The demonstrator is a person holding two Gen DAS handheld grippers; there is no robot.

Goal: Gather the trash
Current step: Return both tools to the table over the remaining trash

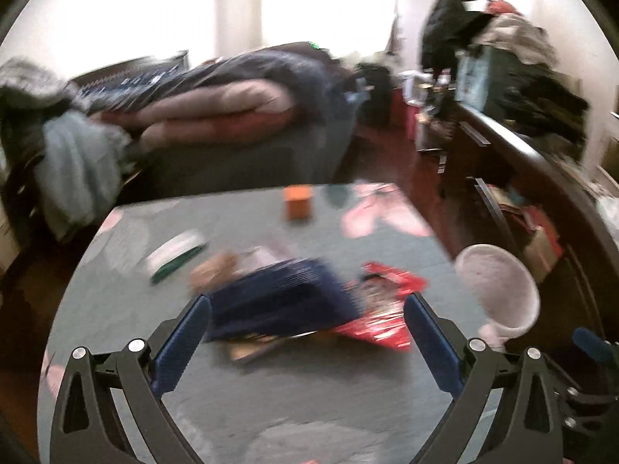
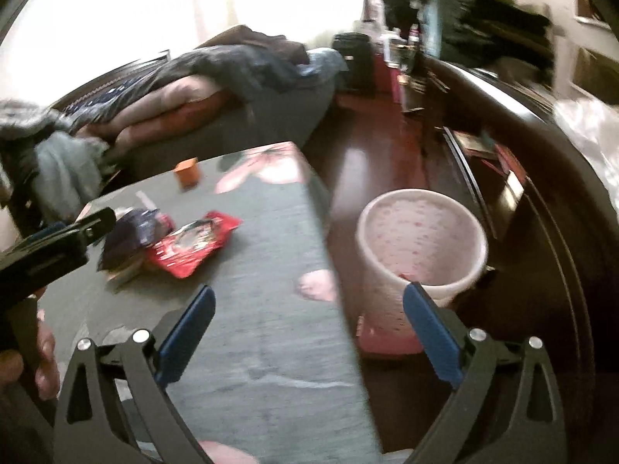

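Note:
A red snack wrapper [image 1: 381, 309] and a dark blue wrapper [image 1: 278, 301] lie on the grey cloth-covered table [image 1: 271, 406]. My left gripper [image 1: 307, 301] is open and empty, just short of both wrappers. In the right wrist view the red wrapper [image 2: 193, 243] and blue wrapper [image 2: 131, 236] lie at the left, next to my left gripper's fingers [image 2: 58, 239]. My right gripper [image 2: 309, 301] is open and empty over the table's right edge, beside a white bin [image 2: 418, 247] that stands on the floor. The bin [image 1: 499, 290] also shows in the left wrist view.
An orange box [image 1: 298, 203] stands at the table's far side and a white-and-green packet [image 1: 174, 257] lies at the left. A bed with heaped bedding [image 1: 216, 104] is beyond the table. A dark wooden dresser [image 2: 522, 178] runs along the right.

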